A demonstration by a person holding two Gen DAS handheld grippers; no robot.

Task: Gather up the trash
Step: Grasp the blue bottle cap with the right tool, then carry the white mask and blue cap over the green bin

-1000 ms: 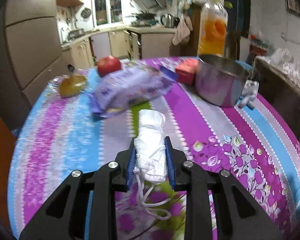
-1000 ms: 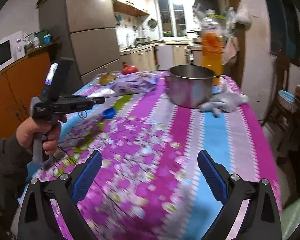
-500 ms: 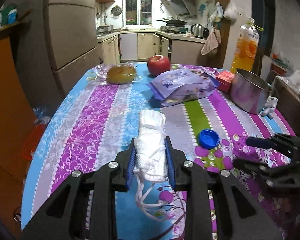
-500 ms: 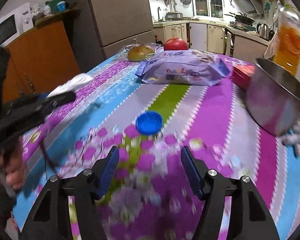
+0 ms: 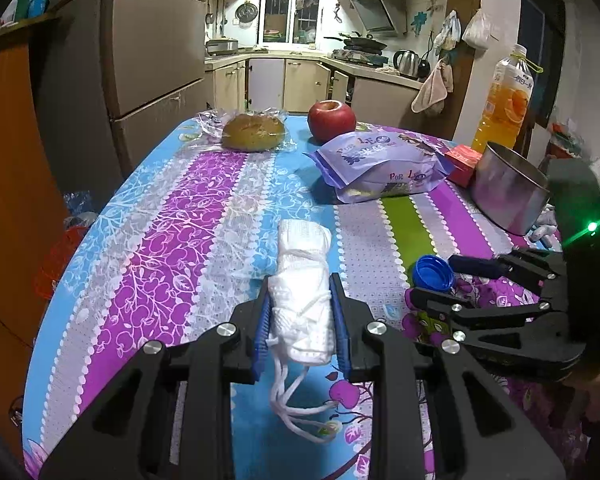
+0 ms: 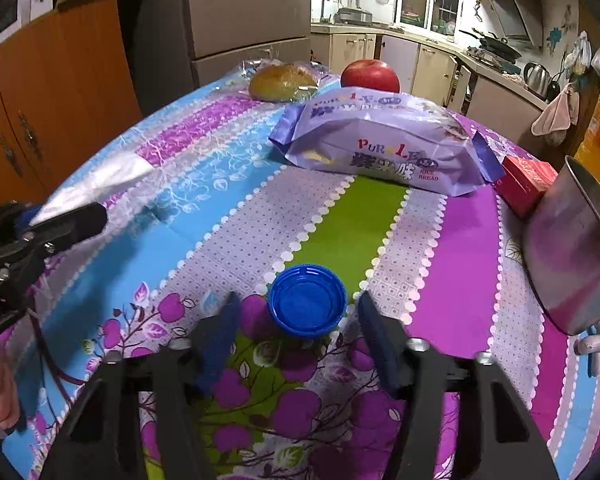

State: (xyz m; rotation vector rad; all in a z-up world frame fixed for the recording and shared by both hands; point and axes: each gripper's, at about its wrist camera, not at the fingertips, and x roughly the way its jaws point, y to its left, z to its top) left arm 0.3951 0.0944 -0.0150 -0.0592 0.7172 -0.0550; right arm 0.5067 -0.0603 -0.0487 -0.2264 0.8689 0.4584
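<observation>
My left gripper point(image 5: 300, 300) is shut on a crumpled white face mask point(image 5: 303, 280), held above the table with its strings dangling. The mask also shows as a pale blur in the right wrist view point(image 6: 100, 182), at the left. A blue bottle cap point(image 6: 307, 300) lies open side up on the tablecloth. My right gripper point(image 6: 298, 320) is open, its blue pads point(image 6: 224, 332) on either side of the cap, just behind it. In the left wrist view the right gripper point(image 5: 436, 280) reaches in from the right, next to the cap point(image 5: 432, 272).
A purple bread bag point(image 6: 380, 144), a red apple point(image 6: 370, 76), a wrapped bun point(image 6: 282, 82), a red box point(image 6: 524, 184), a steel pot point(image 6: 572, 256) and an orange juice bottle point(image 5: 508, 100) stand further back. The table edge point(image 5: 100, 220) falls off at the left.
My right gripper has moved forward to the blue cap and now straddles it. My left gripper, still holding the mask, has swung left and drawn back a little.
</observation>
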